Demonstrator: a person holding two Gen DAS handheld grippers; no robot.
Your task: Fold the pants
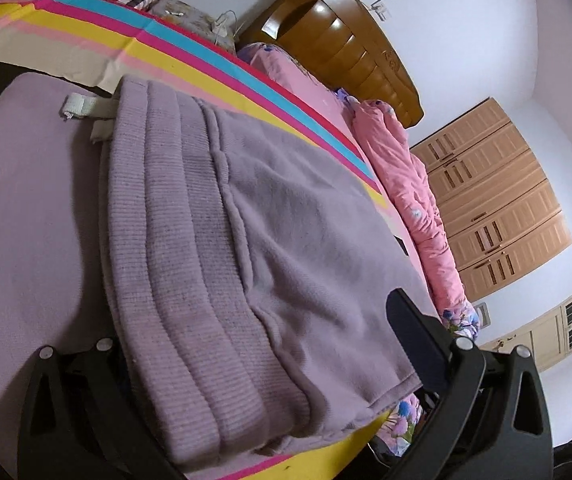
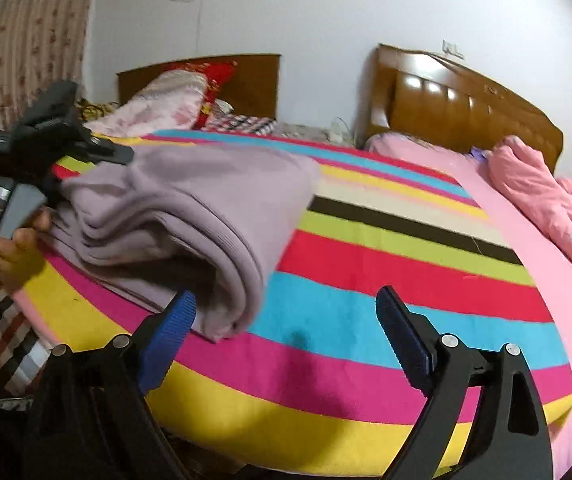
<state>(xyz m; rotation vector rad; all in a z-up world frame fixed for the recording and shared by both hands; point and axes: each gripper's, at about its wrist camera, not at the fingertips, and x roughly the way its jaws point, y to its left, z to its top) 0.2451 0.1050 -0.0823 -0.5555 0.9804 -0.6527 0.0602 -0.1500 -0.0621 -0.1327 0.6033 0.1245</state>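
The lilac pants (image 1: pixel 226 220) lie folded into a thick stack on the striped bed sheet (image 1: pixel 158 36), ribbed waistband on top and white drawstring ends (image 1: pixel 82 106) poking out. My left gripper (image 1: pixel 254 320) stands wide around this stack. Its right finger (image 1: pixel 406 320) rests against the fabric and its other finger is buried under it. In the right wrist view the left gripper (image 2: pixel 118 160), held by a hand (image 2: pixel 18 248), clamps the pants (image 2: pixel 190 208) at their left end. My right gripper (image 2: pixel 286 320) is open beside the folded end, blue pads apart over bare sheet.
The striped sheet (image 2: pixel 366 280) covers the near bed. A pink quilt (image 2: pixel 546 200) is bunched along its right side below a wooden headboard (image 2: pixel 466 108). Pillows and a checked cloth (image 2: pixel 242 122) sit at the far end. A wardrobe (image 1: pixel 498 200) stands by the wall.
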